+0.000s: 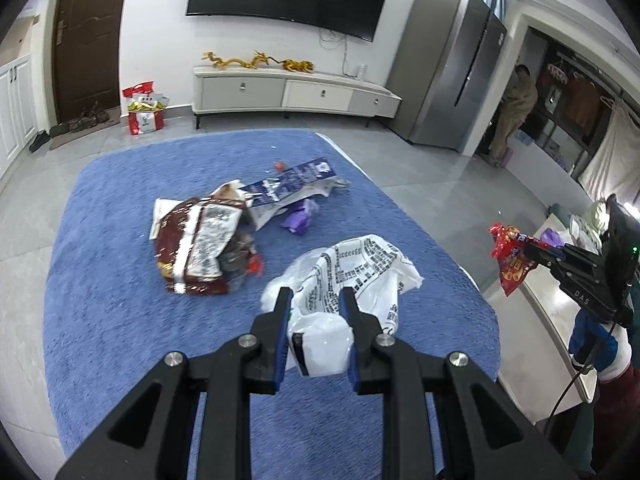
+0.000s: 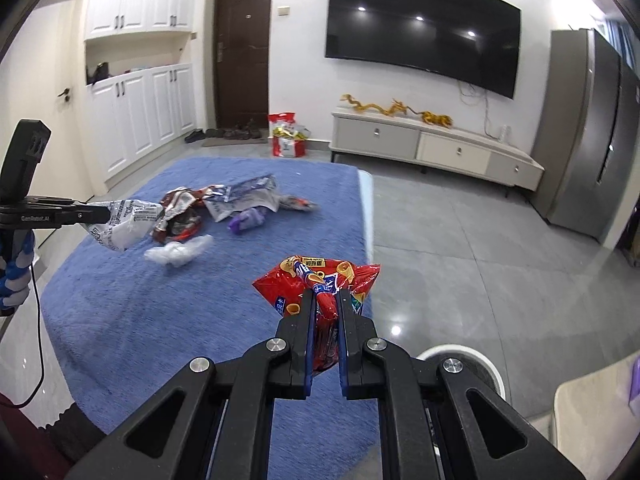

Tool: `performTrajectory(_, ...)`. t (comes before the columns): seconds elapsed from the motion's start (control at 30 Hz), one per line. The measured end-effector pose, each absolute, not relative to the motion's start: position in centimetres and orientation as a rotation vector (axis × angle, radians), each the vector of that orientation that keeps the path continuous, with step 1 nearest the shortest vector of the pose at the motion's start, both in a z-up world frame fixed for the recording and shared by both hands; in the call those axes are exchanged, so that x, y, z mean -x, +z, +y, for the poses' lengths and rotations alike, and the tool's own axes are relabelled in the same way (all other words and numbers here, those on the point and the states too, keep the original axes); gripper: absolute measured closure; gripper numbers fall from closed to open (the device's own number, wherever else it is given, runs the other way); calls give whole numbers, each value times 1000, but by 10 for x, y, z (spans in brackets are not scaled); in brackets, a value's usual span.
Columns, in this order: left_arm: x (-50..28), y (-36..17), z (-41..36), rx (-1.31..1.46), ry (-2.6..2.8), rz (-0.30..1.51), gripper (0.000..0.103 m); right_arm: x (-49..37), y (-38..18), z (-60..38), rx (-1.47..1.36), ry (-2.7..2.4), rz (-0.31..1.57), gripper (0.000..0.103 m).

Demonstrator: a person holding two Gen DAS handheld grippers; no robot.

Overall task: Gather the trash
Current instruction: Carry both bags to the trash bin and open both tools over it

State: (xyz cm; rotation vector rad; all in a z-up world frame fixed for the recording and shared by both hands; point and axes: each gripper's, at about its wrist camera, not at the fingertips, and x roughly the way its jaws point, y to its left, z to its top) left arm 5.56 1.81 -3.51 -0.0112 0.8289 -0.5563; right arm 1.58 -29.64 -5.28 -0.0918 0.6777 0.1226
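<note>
My left gripper is shut on a white plastic bag with black print and holds it above the blue blanket; it also shows in the right wrist view. My right gripper is shut on a red snack packet, held over the blanket's right edge; the packet also shows in the left wrist view. On the blanket lie a dark red and silver wrapper, a blue printed wrapper, a purple wrapper and a crumpled clear plastic piece.
A white round bin rim sits on the grey tiled floor just right of my right gripper. A TV cabinet, a grey fridge and a red bag stand by the far wall.
</note>
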Motion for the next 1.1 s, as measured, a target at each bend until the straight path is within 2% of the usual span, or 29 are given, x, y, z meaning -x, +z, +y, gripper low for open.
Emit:
performTrajectory(0.3,-68,-24,-47,-105,-611,823,81,-10,-69,-343,28,51,690,94)
performTrajectory(0.63,-84,-19,-168,-280,-697,817,81,-9,-102,-417,-63,-51,722,94)
performTrajectory(1.1,-108,-78,-365,-447,-810,950,81,-41,-187,-516,-219,-202,856,94)
